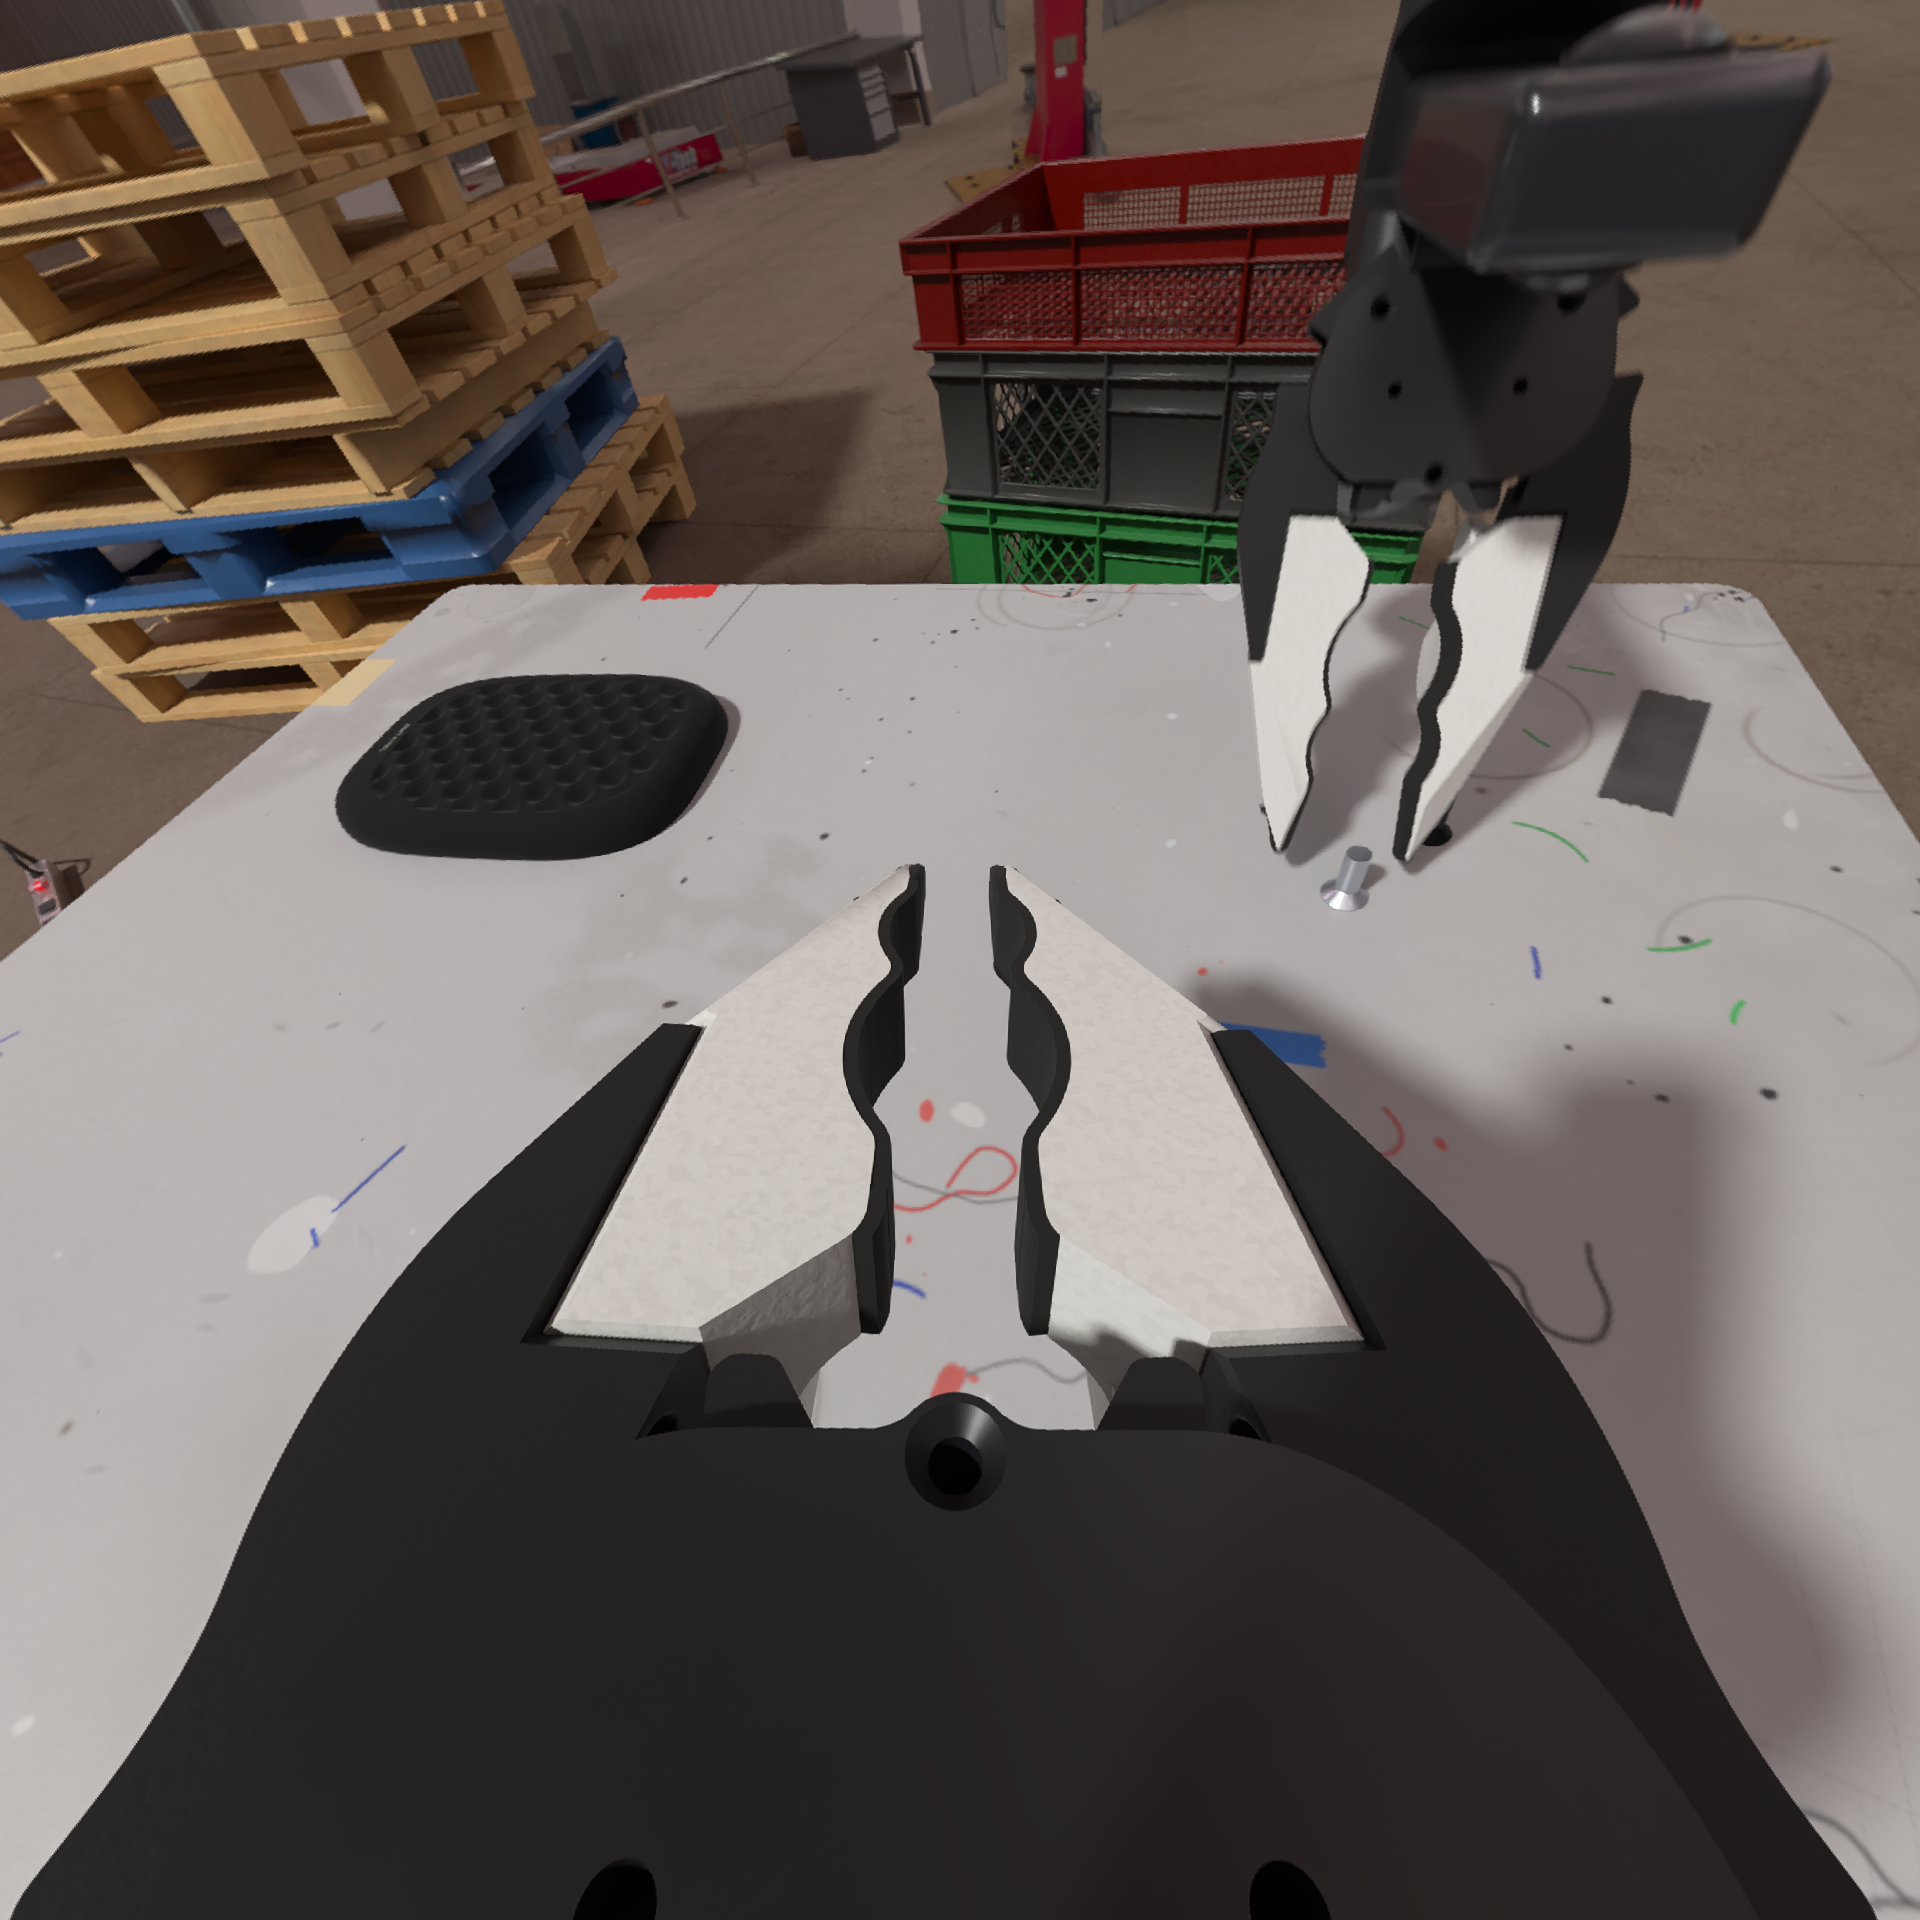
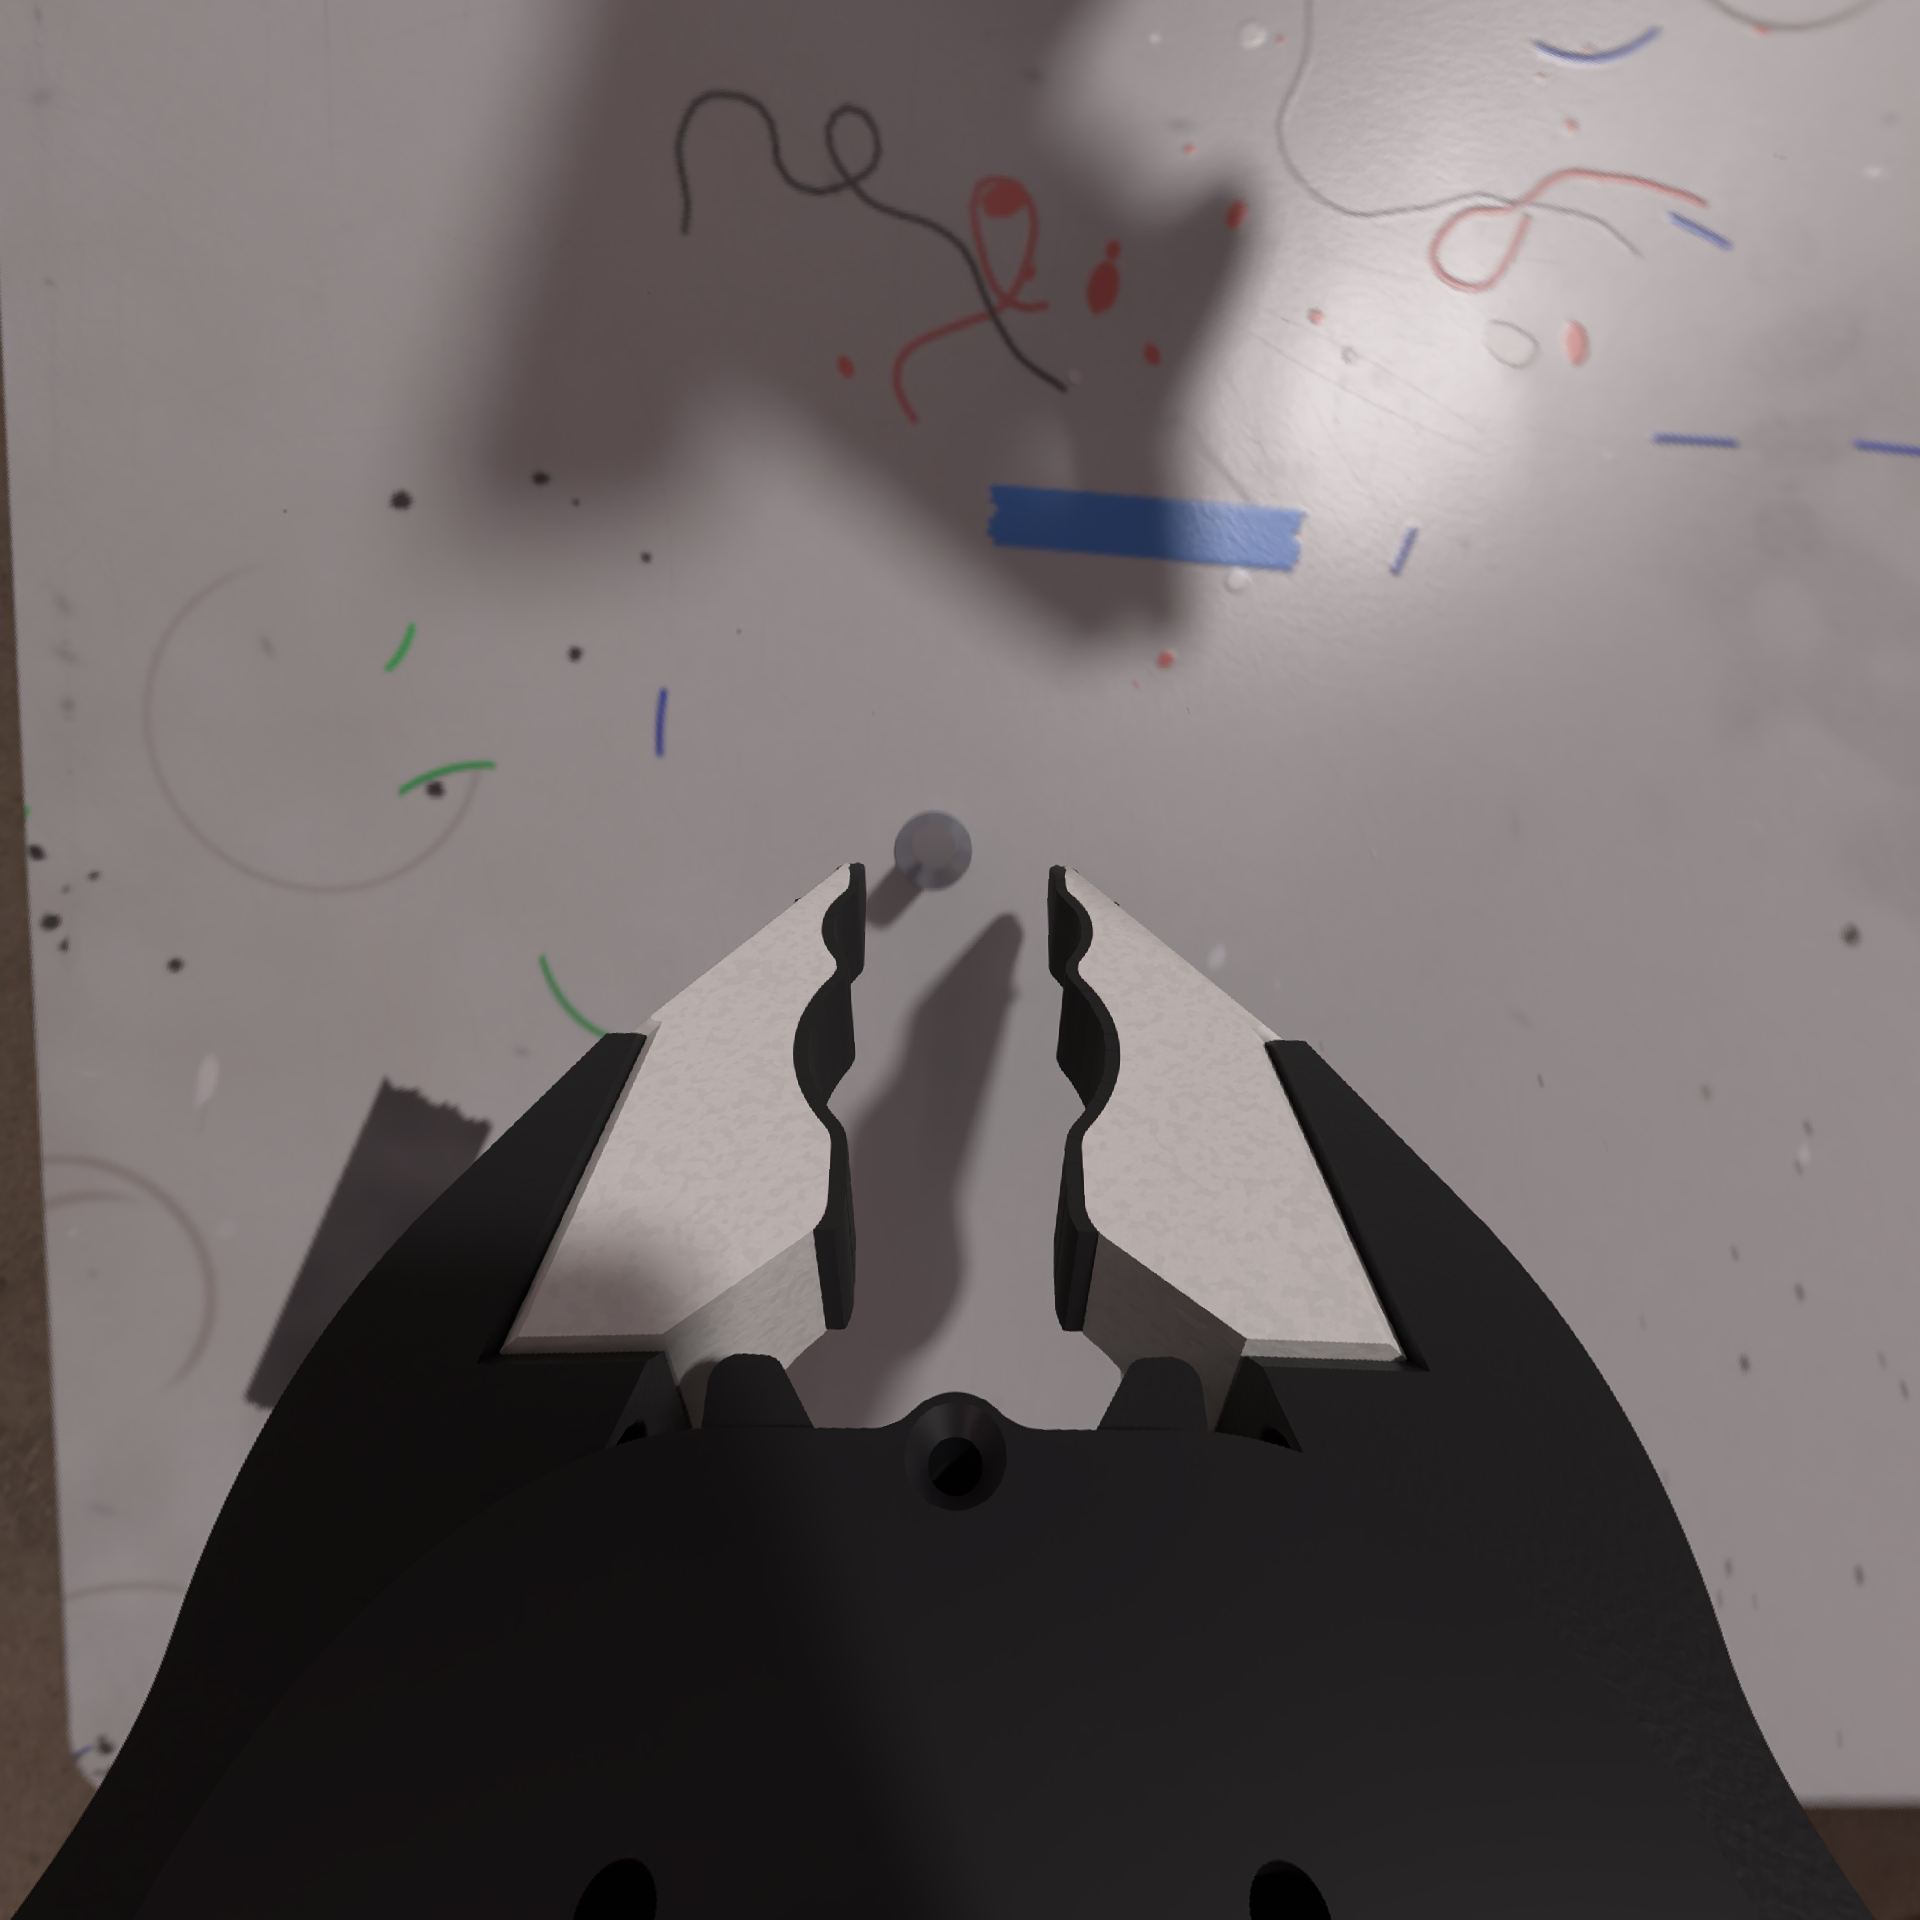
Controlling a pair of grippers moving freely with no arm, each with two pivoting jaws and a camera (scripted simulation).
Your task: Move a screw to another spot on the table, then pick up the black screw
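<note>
A silver screw (image 1: 1348, 883) stands head-down on the paint-flecked white table (image 1: 436, 1039). My right gripper (image 1: 1340, 847) hangs over it, pointing down, jaws open and empty, tips just above the table on either side of the screw. In the right wrist view the screw (image 2: 932, 852) lies just past the fingertips, nearer the left finger of my right gripper (image 2: 954, 878). A small dark object (image 1: 1439, 834), possibly the black screw, peeks out beside the right gripper's far finger; it is hidden in the right wrist view. My left gripper (image 1: 954, 878) hovers over the table's middle, slightly open and empty.
A black honeycomb pad (image 1: 535, 764) lies at the table's far left. A grey tape strip (image 1: 1654, 753) lies far right and blue tape (image 2: 1143, 528) near the middle. Beyond the far edge stand stacked pallets (image 1: 291, 312) and crates (image 1: 1122, 343).
</note>
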